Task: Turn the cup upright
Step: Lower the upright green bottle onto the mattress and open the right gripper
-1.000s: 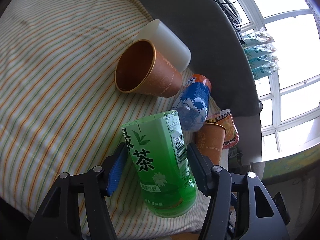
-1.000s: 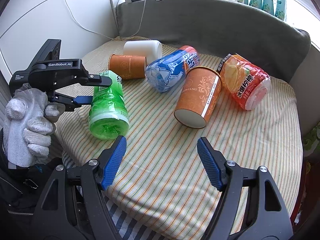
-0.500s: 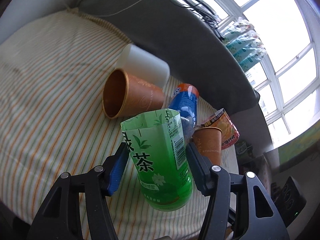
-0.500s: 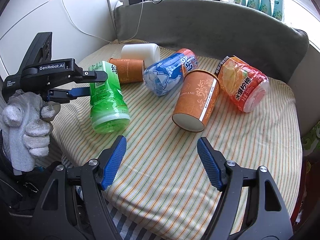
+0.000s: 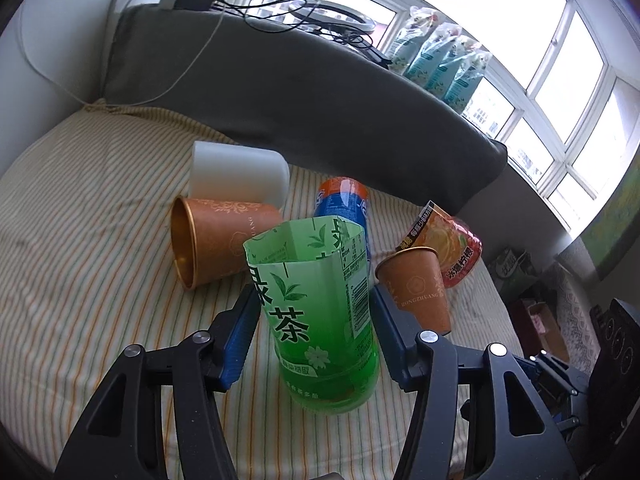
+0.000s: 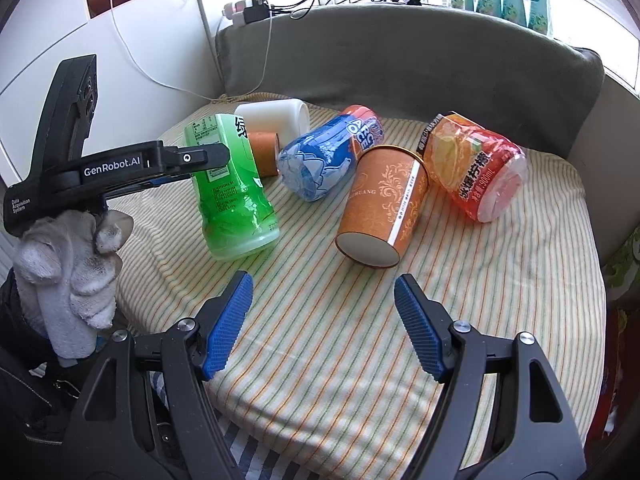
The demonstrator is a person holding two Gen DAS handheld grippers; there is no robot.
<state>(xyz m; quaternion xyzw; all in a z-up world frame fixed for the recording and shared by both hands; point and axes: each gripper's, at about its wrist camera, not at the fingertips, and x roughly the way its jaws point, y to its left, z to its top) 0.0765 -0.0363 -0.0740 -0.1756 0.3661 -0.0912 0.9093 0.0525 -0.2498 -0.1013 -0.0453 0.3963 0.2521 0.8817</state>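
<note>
My left gripper (image 5: pixel 314 332) is shut on a green tea-label cup (image 5: pixel 320 312), cut from a bottle. It holds the cup tilted, open end up, base near the striped cushion; it also shows in the right wrist view (image 6: pixel 230 184). My right gripper (image 6: pixel 322 326) is open and empty above the cushion's front. An orange paper cup (image 6: pixel 380 208) lies on its side just beyond it, also seen in the left wrist view (image 5: pixel 416 288).
On the striped cushion (image 6: pixel 360 340) lie a second orange paper cup (image 5: pixel 216 240), a white cup (image 5: pixel 238 172), a blue cut bottle (image 6: pixel 332 156) and a red-orange cut bottle (image 6: pixel 472 168). A grey backrest (image 6: pixel 400 56) runs behind them. Cables lie on its top.
My left gripper has swung the green cup from lying on its side to nearly upright. The right gripper has stayed in place.
</note>
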